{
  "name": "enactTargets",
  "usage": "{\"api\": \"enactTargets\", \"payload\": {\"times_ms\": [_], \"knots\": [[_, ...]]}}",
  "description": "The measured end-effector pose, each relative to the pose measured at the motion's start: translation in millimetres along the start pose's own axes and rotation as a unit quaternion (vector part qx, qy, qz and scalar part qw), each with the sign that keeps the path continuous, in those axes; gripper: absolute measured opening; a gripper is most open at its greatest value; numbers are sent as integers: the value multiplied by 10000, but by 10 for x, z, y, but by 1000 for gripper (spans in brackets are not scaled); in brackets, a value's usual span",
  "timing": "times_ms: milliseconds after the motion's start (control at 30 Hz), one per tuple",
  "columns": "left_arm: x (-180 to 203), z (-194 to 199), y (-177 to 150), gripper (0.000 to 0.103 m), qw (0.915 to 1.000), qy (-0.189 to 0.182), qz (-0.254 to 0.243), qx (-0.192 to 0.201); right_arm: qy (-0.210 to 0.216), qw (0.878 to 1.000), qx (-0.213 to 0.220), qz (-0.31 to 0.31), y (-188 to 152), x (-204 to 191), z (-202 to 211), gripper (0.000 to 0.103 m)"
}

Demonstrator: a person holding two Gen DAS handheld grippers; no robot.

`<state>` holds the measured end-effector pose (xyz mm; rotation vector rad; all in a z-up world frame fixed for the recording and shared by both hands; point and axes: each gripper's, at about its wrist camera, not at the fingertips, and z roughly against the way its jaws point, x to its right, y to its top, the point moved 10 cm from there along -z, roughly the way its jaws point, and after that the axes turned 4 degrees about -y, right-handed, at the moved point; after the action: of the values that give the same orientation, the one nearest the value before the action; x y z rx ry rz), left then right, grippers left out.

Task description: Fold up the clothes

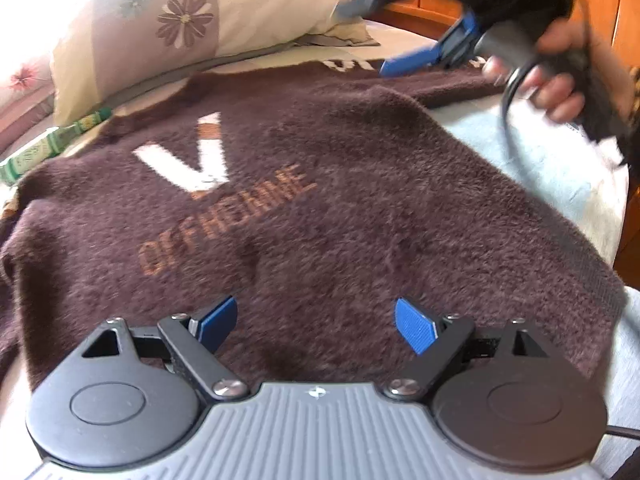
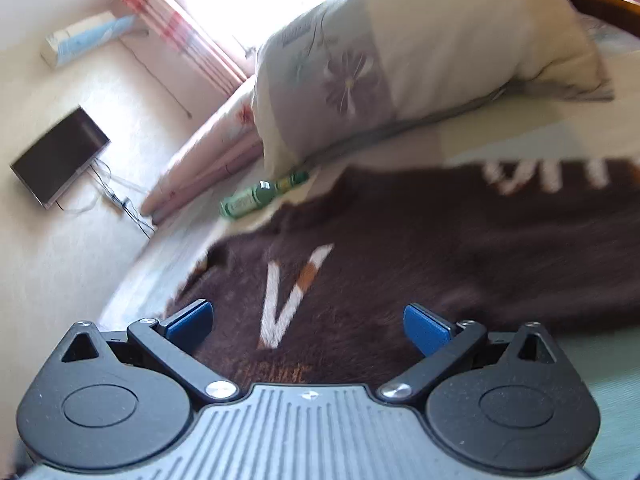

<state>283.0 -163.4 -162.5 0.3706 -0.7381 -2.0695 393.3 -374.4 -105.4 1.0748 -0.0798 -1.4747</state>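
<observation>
Sweater [image 1: 340,200]: brown, fuzzy, spread flat on the bed [image 1: 560,184], front face up. White letter "V" [image 1: 192,156] and orange lettering [image 1: 224,224] mark its chest; white lettering [image 2: 548,176] shows on the part farthest from the right wrist camera.

Left gripper [image 1: 316,328]: fingers spread wide apart, nothing between the blue pads [image 1: 414,326]. Sweater fabric fills the gap and extends beyond both fingertips; whether the pads touch the fabric cannot be determined. The orange lettering lies ahead of the left pad.

Right gripper [image 2: 308,326]: fingers likewise spread wide, holding nothing. The "V" of the sweater lies between the two fingers, its point nearest the gripper body. In the left wrist view this gripper [image 1: 412,60] appears at the far edge of the sweater, blurred, held by a hand [image 1: 560,72]; contact with the fabric there cannot be determined.

Relative to the sweater: a floral pillow [image 1: 192,28] rests beyond its far edge, and a green bottle [image 2: 260,196] lies on the bed just beside its edge, between sweater and pillow.
</observation>
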Motion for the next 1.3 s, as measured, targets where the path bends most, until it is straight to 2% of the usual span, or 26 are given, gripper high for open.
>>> {"api": "enactTargets", "payload": {"times_ms": [133, 233, 300, 367, 533, 633, 767, 833, 867, 900, 967, 1100, 1167, 1300], "knots": [[-212, 95, -57, 87, 9995, 129, 262, 84, -525, 9984, 180, 103, -130, 194, -257, 103], [-364, 79, -194, 87, 9987, 222, 467, -31, -867, 9959, 216, 159, -339, 326, -330, 103], [-433, 85, -352, 87, 9978, 295, 566, -174, -1166, 9924, 296, 246, -512, 289, -238, 103], [-418, 159, -484, 91, 9977, 214, 617, -180, -1381, 9897, 302, 235, -692, 230, -101, 103], [-343, 361, -725, 94, 9974, 25, 686, -227, -1562, 9877, 40, 94, -1172, 48, 238, 103], [-346, 438, -682, 94, 9985, 19, 509, -223, -1935, 9795, 21, 566, -1197, -147, 217, 103], [-469, 398, -396, 94, 9991, 381, 195, 83, -2432, 9623, 6, 1217, -1207, -417, 182, 103], [-530, 260, -374, 94, 9987, 463, 198, 50, -2621, 9569, -117, 1249, -1252, -426, -4, 103], [-571, 185, -422, 94, 9982, 466, 362, -75, -2745, 9547, -290, 1114, -1315, -372, -110, 103], [-594, 140, -491, 94, 9974, 432, 547, -163, -2854, 9523, -285, 1043, -1374, -339, -159, 103], [-576, 200, -604, 95, 9974, 450, 556, -104, -2930, 9505, -112, 1027, -1456, -371, -97, 103], [-602, 407, -889, 96, 9945, 338, 982, -135, -2889, 9527, -168, 929, -1689, -423, 168, 103], [-544, 501, -1026, 98, 9957, 378, 842, -114, -2951, 9506, -158, 950, -1839, -477, 276, 103], [-494, 604, -1088, 98, 9974, 392, 594, -96, -3083, 9451, -154, 1076, -2032, -614, 445, 103]]}}
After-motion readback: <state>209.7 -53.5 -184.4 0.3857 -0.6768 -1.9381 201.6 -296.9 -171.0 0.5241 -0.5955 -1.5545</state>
